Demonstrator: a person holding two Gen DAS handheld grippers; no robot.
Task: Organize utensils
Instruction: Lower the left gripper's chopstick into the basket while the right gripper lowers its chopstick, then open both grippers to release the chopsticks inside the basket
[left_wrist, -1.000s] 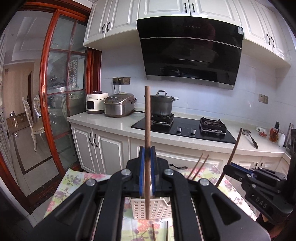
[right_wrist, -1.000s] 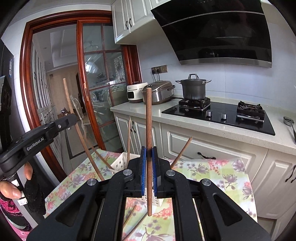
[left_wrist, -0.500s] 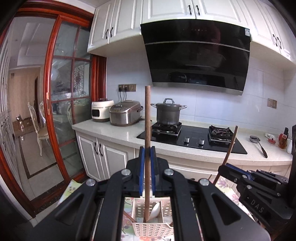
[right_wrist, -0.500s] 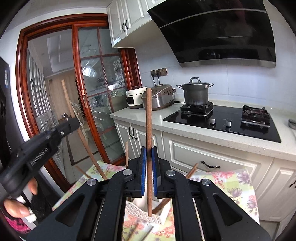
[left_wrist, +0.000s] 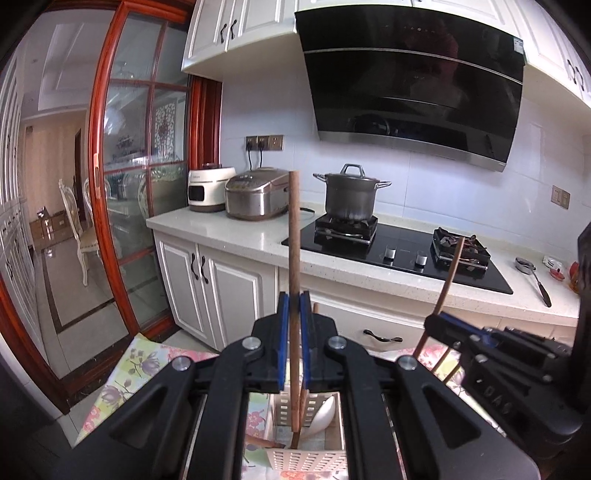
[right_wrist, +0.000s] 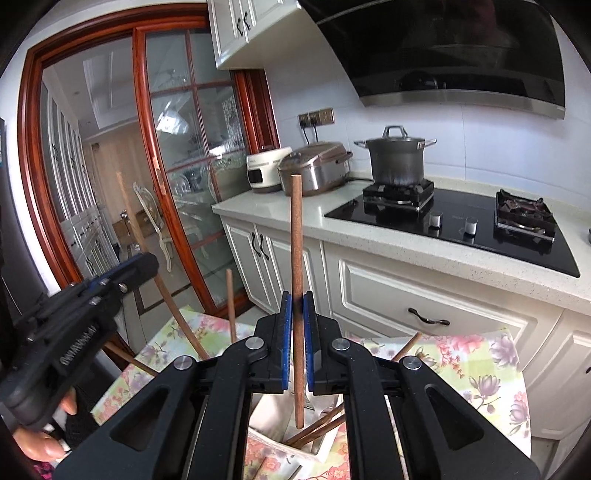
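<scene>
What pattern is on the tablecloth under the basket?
A floral print, pink and purple flowers on pale green and white tablecloth; clearest in the right wrist view.

"DAS" on right claw (left_wrist: 495, 397)

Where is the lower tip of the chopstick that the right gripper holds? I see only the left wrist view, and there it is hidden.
Observer: In the right wrist view the right gripper is shut on an upright chopstick. Its tip hangs at the opening of the white basket.
Operator: Is anything under that tip?
Observer: Yes. At least two slanted chopsticks lie in the basket just below it and lean to the right.
Operator: Is any chopstick left outside?
Observer: It seems so. One loose chopstick shows low beside the left gripper, at the left edge of the floral cloth.
</scene>
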